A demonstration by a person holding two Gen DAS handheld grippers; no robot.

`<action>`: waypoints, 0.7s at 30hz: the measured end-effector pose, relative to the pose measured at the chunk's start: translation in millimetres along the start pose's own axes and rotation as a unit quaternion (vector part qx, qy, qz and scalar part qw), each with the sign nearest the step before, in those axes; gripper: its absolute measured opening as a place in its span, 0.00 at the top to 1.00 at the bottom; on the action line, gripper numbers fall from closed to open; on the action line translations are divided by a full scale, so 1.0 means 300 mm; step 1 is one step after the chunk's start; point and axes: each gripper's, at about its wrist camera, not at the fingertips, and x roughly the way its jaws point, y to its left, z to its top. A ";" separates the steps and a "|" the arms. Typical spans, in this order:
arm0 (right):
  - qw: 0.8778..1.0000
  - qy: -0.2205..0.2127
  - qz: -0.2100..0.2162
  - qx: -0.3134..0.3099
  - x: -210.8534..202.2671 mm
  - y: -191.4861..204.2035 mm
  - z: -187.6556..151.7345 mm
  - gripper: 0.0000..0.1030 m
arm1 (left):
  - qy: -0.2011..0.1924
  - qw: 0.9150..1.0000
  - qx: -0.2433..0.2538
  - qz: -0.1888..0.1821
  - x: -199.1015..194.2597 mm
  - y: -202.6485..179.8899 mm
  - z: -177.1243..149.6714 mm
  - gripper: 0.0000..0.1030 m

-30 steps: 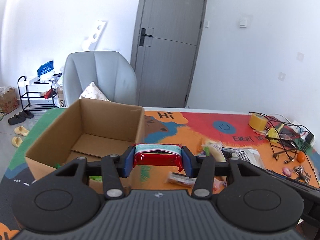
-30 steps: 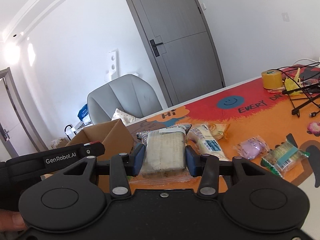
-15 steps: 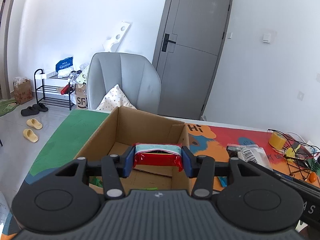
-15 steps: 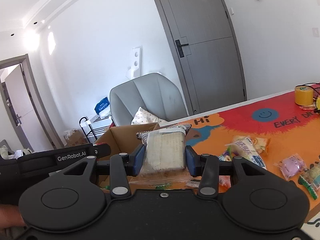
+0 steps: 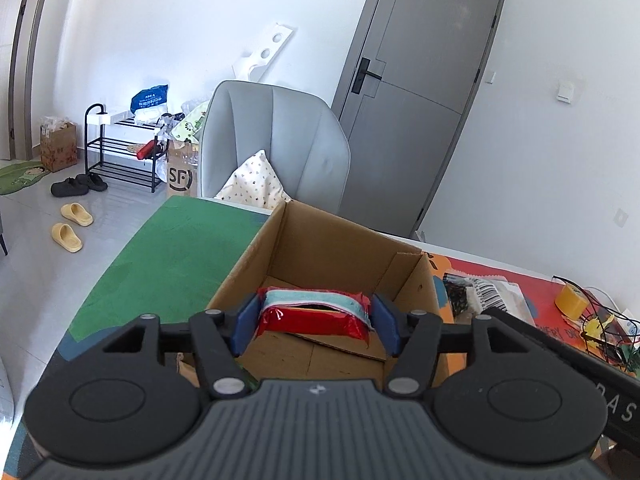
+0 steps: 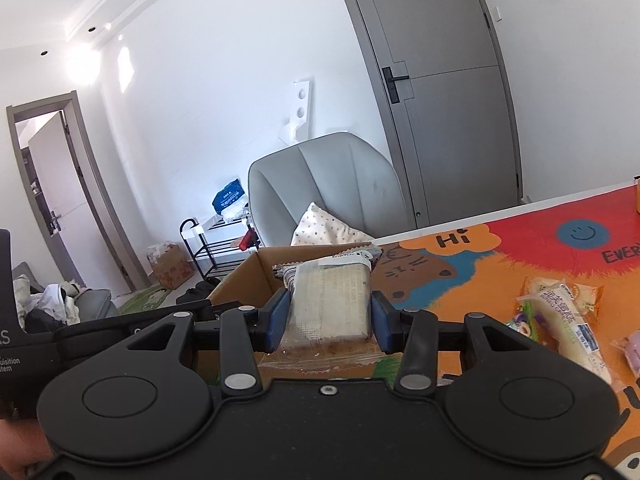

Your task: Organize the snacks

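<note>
Ahead of me, a grey armchair (image 5: 276, 144) backs onto white walls beside a grey door (image 5: 412, 92); a black shoe rack (image 5: 120, 148) stands left.

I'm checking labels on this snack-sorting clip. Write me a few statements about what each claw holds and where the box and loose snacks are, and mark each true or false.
1. The left claw is shut on a red-wrapped snack. True.
2. The right claw is open and holds nothing. False: it is shut on a pale snack in clear wrap.
3. The red-wrapped snack is held over the open cardboard box. True.
4. The cardboard box has its flaps closed. False: it is open at the top.
5. Loose snack packets lie on the orange table mat. True.
</note>
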 end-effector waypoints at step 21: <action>1.000 0.011 0.010 0.003 0.056 0.084 0.026 0.39 | -0.048 0.996 -0.025 0.066 -0.164 0.142 0.034 0.14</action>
